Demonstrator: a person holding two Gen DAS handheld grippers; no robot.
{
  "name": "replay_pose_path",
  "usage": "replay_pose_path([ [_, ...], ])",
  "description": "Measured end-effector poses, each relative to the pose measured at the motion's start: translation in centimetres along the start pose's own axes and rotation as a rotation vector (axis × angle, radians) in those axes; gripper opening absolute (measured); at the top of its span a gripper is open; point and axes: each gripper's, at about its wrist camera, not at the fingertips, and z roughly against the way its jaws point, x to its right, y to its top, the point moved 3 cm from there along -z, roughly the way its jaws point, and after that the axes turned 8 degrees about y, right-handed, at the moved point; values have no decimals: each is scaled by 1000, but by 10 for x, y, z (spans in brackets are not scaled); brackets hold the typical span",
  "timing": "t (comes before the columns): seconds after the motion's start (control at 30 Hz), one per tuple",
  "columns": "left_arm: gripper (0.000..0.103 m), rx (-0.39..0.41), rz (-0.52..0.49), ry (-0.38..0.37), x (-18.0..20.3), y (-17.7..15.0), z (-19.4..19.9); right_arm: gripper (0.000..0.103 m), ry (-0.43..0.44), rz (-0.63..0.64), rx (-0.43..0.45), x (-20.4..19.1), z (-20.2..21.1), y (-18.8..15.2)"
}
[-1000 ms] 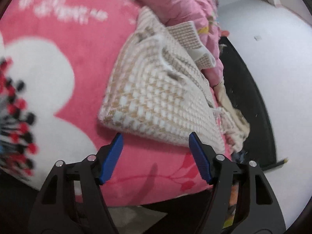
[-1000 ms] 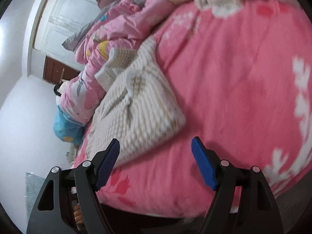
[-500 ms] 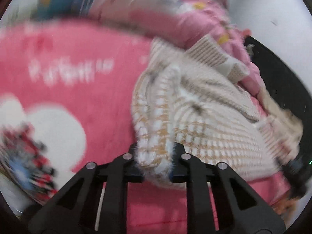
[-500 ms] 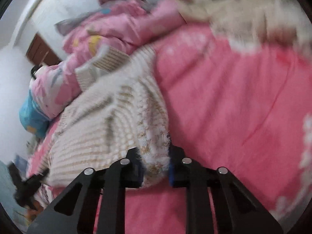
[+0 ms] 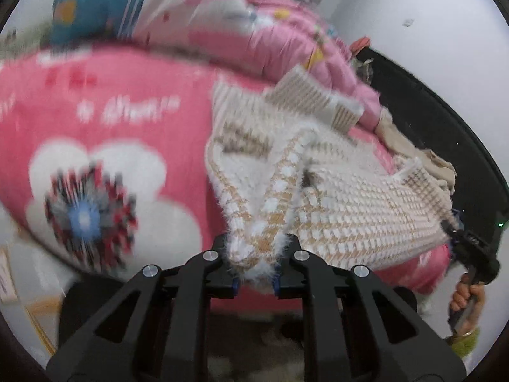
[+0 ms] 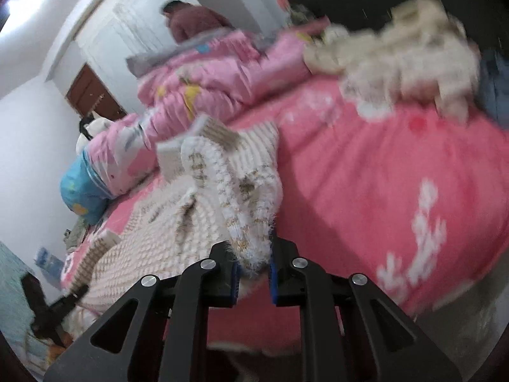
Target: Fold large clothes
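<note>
A fuzzy cream and tan checked knit sweater (image 5: 334,203) lies on a pink flowered blanket (image 5: 127,146) on a bed. My left gripper (image 5: 254,270) is shut on one near corner of the sweater and lifts it off the blanket. My right gripper (image 6: 253,269) is shut on the other near corner of the sweater (image 6: 222,191). The right gripper also shows in the left wrist view (image 5: 470,251) at the far right, and the left gripper shows in the right wrist view (image 6: 60,305) at the lower left. The sweater hangs stretched between both grippers.
A rolled pink quilt (image 5: 248,31) with a blue pillow (image 5: 89,3) lies along the far side. A heap of cream clothes (image 6: 397,51) sits at the bed's far end. A dark headboard (image 5: 445,121) borders the bed. A person (image 6: 191,19) stands by a white door.
One second ago both grippers were open in front of the folded sweater. They have closed on its near corners and lifted them, so the sweater has opened out.
</note>
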Motion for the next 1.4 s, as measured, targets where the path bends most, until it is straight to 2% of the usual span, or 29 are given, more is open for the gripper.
replay_pose_path([
  [0.1,25,-101,60,6,-25,-24,-38,19,-5,-88,-119,35,-30,-13],
  [0.17,32,-123,96,26,-39,-32,-45,39,-9,-164,-165,56,-36,-18],
  [0.23,44,-108,128,20,-52,-31,-38,42,48,-229,-164,66,-32,-18],
  [0.27,45,-92,143,1,-58,-31,-32,47,53,-244,-155,68,-26,-17],
  [0.33,47,-54,153,-6,-66,-29,-18,51,11,-225,-139,68,-19,-14],
  [0.47,47,28,126,47,-73,-24,3,64,-158,-125,-61,57,4,-2],
  [0.53,47,58,116,43,-73,-20,10,65,-217,-109,-11,56,19,6],
  [0.67,47,127,45,35,-60,-9,26,65,-207,-70,47,34,34,22],
  [0.77,47,144,-13,16,-45,-3,28,71,-188,18,23,7,25,20],
  [0.9,47,117,-76,4,-26,1,15,72,-156,130,-42,-25,-6,11],
  [1.07,47,81,-193,91,0,11,-15,72,-227,231,-106,-37,-50,15],
  [1.2,47,73,-283,142,17,21,-36,72,-280,306,-123,-36,-78,27],
  [1.3,47,66,-353,213,28,30,-57,72,-317,357,-134,-33,-99,40],
  [1.33,46,59,-359,221,29,32,-62,70,-313,358,-140,-30,-103,44],
  [1.37,44,51,-361,226,29,35,-67,63,-307,351,-148,-27,-110,48],
  [1.4,37,38,-358,230,29,39,-75,60,-300,343,-154,-25,-115,51],
])
